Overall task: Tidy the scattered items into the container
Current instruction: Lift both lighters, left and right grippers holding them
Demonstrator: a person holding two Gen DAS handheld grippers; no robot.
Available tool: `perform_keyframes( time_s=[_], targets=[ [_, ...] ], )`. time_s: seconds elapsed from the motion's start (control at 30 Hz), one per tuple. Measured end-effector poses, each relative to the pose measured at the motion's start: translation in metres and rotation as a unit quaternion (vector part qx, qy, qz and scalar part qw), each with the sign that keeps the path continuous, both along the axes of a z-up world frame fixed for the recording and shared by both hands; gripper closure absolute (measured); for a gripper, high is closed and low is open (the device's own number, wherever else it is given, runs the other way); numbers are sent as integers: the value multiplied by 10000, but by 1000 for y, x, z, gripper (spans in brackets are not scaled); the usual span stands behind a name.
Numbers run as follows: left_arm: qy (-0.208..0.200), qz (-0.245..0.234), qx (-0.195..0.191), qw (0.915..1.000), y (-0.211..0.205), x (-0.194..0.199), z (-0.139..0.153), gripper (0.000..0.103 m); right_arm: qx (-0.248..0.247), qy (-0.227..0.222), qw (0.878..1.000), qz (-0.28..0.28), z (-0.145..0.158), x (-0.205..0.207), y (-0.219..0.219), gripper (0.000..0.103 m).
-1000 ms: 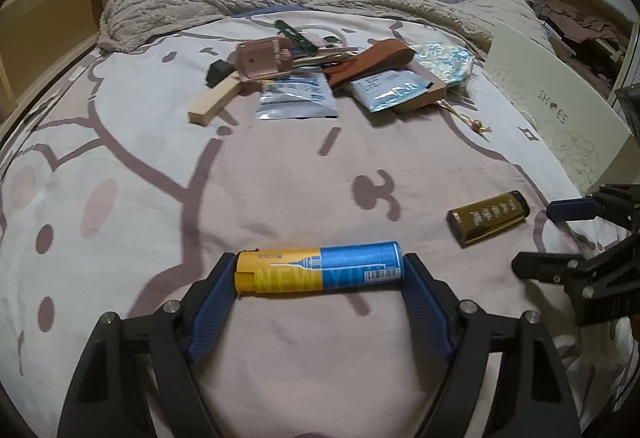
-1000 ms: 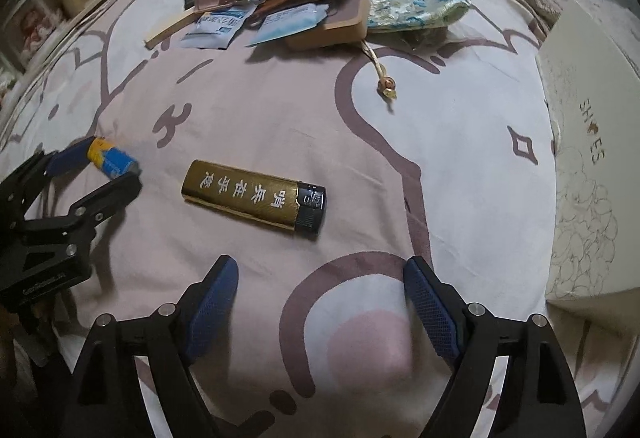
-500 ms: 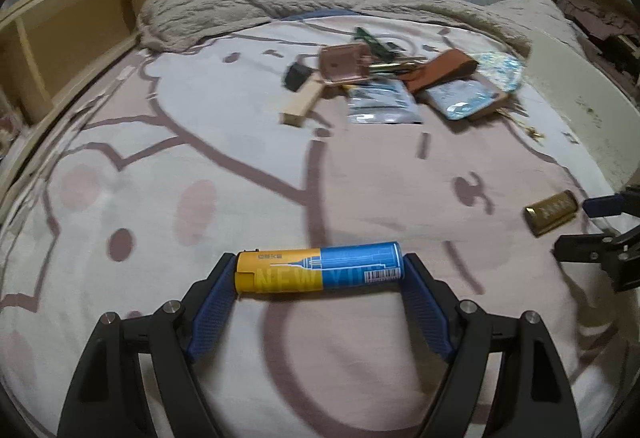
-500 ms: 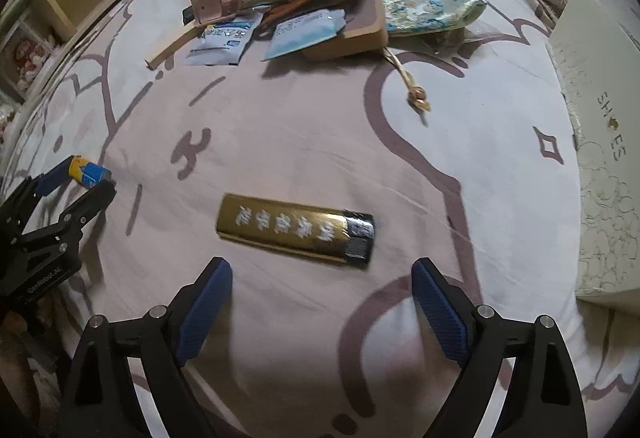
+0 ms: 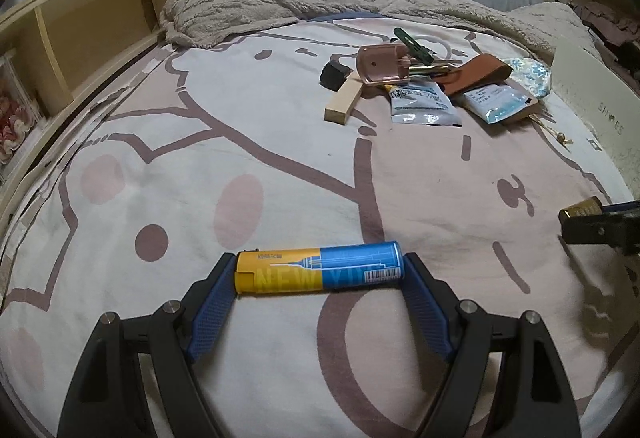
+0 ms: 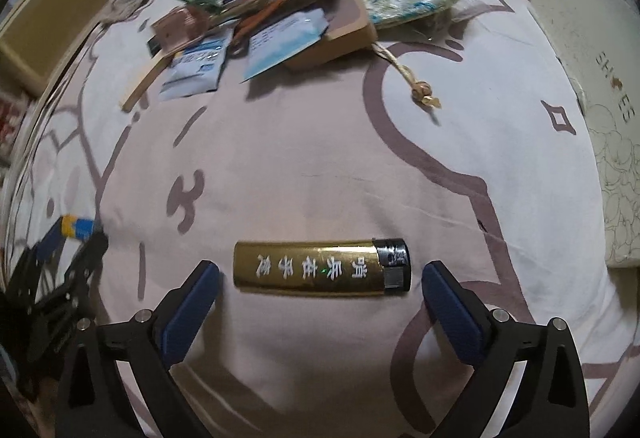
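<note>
Two lighters: left gripper (image 5: 319, 274) clamps the blue-yellow lighter (image 5: 319, 272); right gripper (image 6: 320, 280) fingers, just widened, straddle the gold lighter (image 6: 322, 267) untouching.

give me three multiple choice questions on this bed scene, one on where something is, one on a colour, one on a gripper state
1. Where does the gold lighter lie?
A. on the bedsheet, between the open fingers of the right gripper
B. inside the white shoe box
C. on top of the pile of items

2. What colours is the lighter in the left gripper?
A. red and white
B. yellow and blue
C. all black

3. What is the state of the left gripper?
A. open with nothing in it
B. shut on the yellow and blue lighter
C. out of view

Answers:
1 A, gaps show between each pad and the lighter's ends, with sheet under it.
2 B, its body is yellow at one end and blue at the other.
3 B, both blue pads press on the lighter's ends.
</note>
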State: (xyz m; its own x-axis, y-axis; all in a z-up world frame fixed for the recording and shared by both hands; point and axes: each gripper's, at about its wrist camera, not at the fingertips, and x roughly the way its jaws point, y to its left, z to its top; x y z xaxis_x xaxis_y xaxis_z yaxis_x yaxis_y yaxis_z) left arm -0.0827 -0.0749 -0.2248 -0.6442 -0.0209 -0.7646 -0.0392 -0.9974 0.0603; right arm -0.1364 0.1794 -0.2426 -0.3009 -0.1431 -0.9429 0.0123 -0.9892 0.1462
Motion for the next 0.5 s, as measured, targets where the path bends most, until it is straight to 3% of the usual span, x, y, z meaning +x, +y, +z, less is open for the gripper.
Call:
perform_keyframes(
  time_s=[0.27,0.37,0.43,0.5],
  targets=[
    [82,2,-82,9999,2,1,-3,22,340,54,9992,181,0,3,-6,2],
    [89,3,-80,9999,2,1,-4,22,515,170,9975,458,2,8,-9,9],
    [92,3,-89,9999,2,1,-4,22,557,244,9966,563,6,10,-11,21],
    [93,5,-94,9999,2,1,-4,22,567,270,9960,631,7,11,-11,21]
  ],
)
